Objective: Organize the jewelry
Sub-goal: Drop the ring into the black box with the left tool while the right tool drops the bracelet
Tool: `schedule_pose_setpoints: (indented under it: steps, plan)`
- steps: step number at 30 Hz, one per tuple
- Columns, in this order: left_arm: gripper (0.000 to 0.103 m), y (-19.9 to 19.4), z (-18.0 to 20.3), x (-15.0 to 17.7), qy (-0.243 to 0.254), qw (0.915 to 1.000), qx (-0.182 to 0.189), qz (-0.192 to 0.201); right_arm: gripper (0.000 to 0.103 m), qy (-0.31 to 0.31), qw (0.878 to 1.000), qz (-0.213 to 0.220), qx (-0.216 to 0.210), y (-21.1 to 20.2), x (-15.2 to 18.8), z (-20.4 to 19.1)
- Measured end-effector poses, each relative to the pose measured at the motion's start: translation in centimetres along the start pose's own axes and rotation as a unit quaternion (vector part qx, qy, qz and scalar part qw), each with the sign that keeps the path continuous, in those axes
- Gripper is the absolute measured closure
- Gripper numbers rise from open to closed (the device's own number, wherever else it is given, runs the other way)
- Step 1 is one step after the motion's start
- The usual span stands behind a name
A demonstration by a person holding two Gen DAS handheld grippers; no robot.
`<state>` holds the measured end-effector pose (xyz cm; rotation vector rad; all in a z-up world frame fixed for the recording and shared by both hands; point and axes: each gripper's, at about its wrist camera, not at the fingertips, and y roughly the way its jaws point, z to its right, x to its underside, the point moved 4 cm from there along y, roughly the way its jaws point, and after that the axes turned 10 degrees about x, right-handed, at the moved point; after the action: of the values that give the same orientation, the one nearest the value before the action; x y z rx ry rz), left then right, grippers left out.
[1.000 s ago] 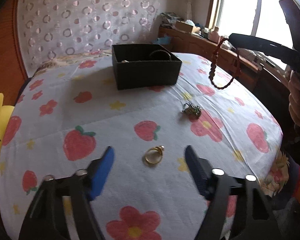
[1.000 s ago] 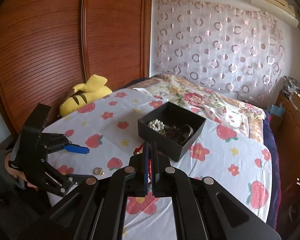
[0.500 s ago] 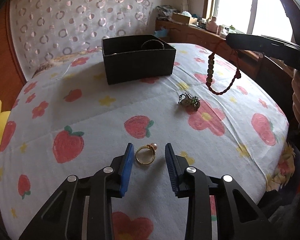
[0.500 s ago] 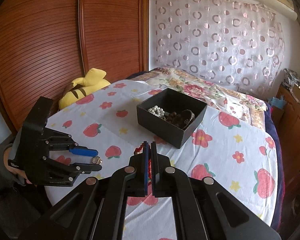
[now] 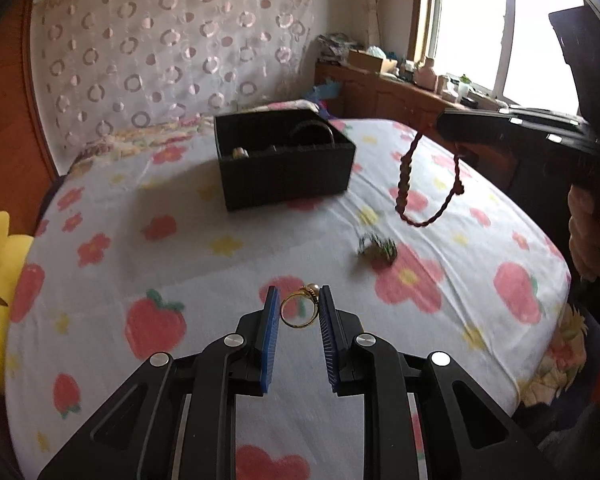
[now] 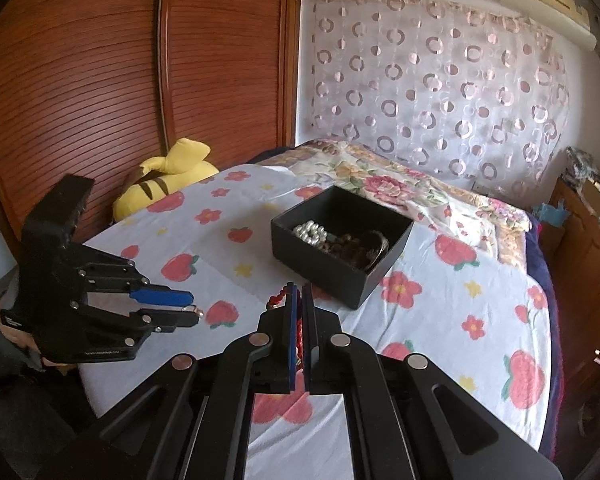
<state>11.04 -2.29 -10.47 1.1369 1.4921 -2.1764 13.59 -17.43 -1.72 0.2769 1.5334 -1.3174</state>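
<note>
My left gripper (image 5: 299,300) is shut on a gold ring with a pearl (image 5: 300,309) and holds it above the bed; the gripper also shows in the right wrist view (image 6: 188,308). My right gripper (image 6: 299,300) is shut on a red beaded bracelet (image 5: 414,188), which hangs from its tip (image 5: 452,128) to the right of the black box (image 5: 284,160). The box (image 6: 340,240) holds pearls and dark bracelets. A small dark green piece of jewelry (image 5: 378,249) lies on the sheet.
The bed has a white sheet with strawberries and flowers (image 5: 140,240). A yellow plush toy (image 6: 164,184) lies at the left edge by a wooden wardrobe (image 6: 140,80). A wooden dresser (image 5: 400,96) stands under the window.
My left gripper closed on the gold ring and lifted it off the sheet. My right gripper carried the red bracelet closer to the box.
</note>
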Motion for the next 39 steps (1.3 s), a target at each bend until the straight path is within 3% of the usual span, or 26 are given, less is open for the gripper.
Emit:
schedule_pose_setpoints:
  steps: [17,24,32,36,39]
  plan:
    - [0.085,1.1,-2.7,-7.2,0.009,0.9987,-0.034,0.036,0.1,0.028,0.998,0.009,0.055,6.7,-6.6,3.5]
    - [0.085,2.2,-4.0,-9.7,0.002,0.998,-0.042,0.048,0.1,0.059,0.997,-0.02,0.047,10.2,-6.9,4.3]
    - [0.085,4.1,-5.4,-11.6,-0.008,0.9979,-0.051,0.04,0.098,0.056,0.997,-0.023,0.046,10.8,-6.6,4.1]
    - [0.085,5.2,-6.0,-12.3,-0.011,0.9978,-0.056,0.035,0.081,0.063,0.996,-0.02,0.053,10.7,-5.9,4.6]
    - [0.084,5.9,-6.2,-12.8,-0.01,0.9977,-0.06,0.031,0.081,0.063,0.996,-0.021,0.055,10.4,-5.1,5.2]
